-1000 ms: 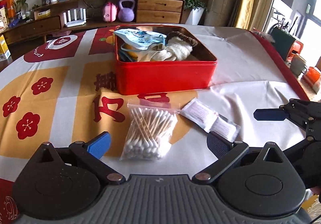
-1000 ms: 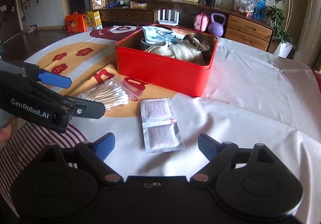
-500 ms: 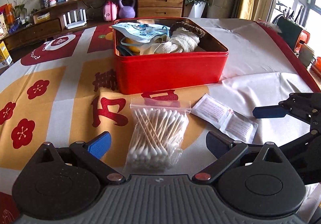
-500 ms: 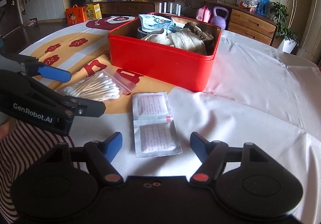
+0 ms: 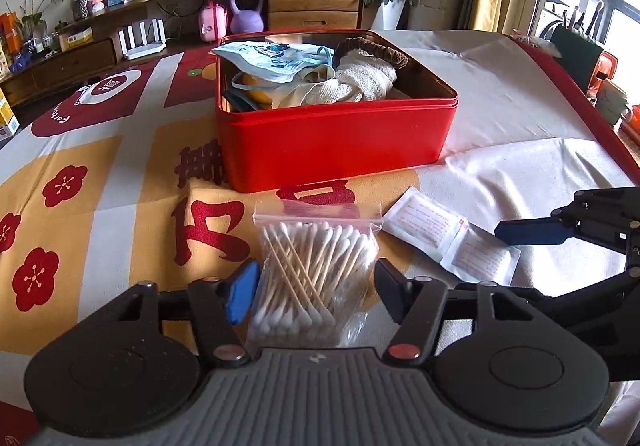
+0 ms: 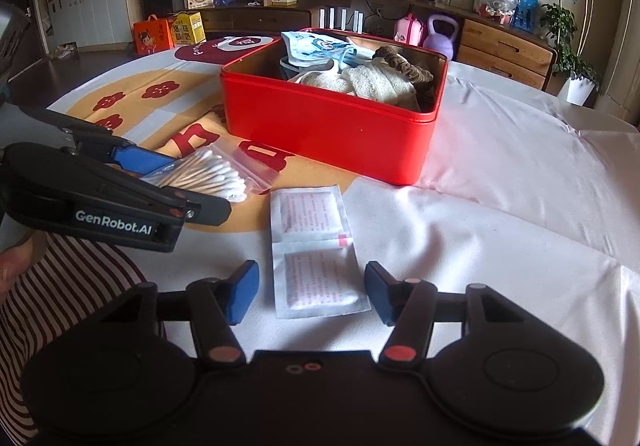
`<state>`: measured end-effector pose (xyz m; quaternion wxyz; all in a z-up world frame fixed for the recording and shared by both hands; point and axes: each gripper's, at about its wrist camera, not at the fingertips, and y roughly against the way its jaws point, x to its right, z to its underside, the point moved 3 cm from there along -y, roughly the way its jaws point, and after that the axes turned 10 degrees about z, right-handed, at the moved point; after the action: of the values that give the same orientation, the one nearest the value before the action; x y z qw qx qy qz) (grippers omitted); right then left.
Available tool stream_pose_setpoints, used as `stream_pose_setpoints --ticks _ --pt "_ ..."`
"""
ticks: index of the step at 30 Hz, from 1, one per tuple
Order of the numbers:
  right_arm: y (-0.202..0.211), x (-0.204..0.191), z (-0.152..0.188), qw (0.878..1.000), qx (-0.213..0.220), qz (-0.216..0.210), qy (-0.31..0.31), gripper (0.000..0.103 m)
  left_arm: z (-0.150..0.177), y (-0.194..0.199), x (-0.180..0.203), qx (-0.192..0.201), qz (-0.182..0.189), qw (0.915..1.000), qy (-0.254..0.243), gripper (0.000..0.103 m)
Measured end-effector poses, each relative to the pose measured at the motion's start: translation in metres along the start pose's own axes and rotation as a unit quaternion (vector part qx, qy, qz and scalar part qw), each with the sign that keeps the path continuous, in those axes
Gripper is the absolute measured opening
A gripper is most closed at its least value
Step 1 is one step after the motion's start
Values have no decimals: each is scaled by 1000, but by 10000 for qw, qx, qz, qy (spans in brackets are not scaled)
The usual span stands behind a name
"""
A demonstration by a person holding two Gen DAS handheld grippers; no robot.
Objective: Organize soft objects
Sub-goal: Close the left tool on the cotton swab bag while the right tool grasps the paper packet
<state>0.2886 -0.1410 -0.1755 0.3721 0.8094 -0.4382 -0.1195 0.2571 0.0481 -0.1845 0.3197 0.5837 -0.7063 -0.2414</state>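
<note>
A clear zip bag of cotton swabs (image 5: 316, 258) lies on the tablecloth between the fingers of my left gripper (image 5: 316, 296). Its jaws are closing and the pads stand right at the bag's sides without squeezing it. The right wrist view shows the same bag (image 6: 212, 176) inside the left gripper (image 6: 192, 184). A white double gauze packet (image 6: 316, 246) lies flat between the fingers of my right gripper (image 6: 310, 292), which is also closing, with a gap left on the left pad's side. The packet (image 5: 448, 234) and right gripper (image 5: 484, 258) show at the right.
A red tin (image 5: 336, 142) stands behind both items, holding a face mask, knitted cloth and a brown hair band; it is also in the right wrist view (image 6: 320, 130). A striped sleeve (image 6: 60, 286) is at the lower left. White cloth spreads to the right.
Both grippers came closer to the table items and their jaws narrowed. The swab bag now sits between the left fingers, the gauze packet between the right ones.
</note>
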Motion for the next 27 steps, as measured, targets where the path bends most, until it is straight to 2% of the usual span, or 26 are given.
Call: stream_pose_setpoints --ticks 5,13,16,20,27 --pt "0 -1 0 10000 0 1 -13 49 0 1 0 17 -20 10000 -7 51" --pt "3 -4 -3 9999 22 116 -116 43 1 3 2 15 -71 10000 -47 41" --pt "6 -3 -4 9997 39 121 -200 36 0 5 2 19 -60 10000 -4 40" --pt "8 -1 -2 9994 28 177 -283 32 1 9 1 31 -51 10000 63 39" --pt "18 6 0 9986 47 216 -488 29 1 19 4 89 -23 9999 88 39"
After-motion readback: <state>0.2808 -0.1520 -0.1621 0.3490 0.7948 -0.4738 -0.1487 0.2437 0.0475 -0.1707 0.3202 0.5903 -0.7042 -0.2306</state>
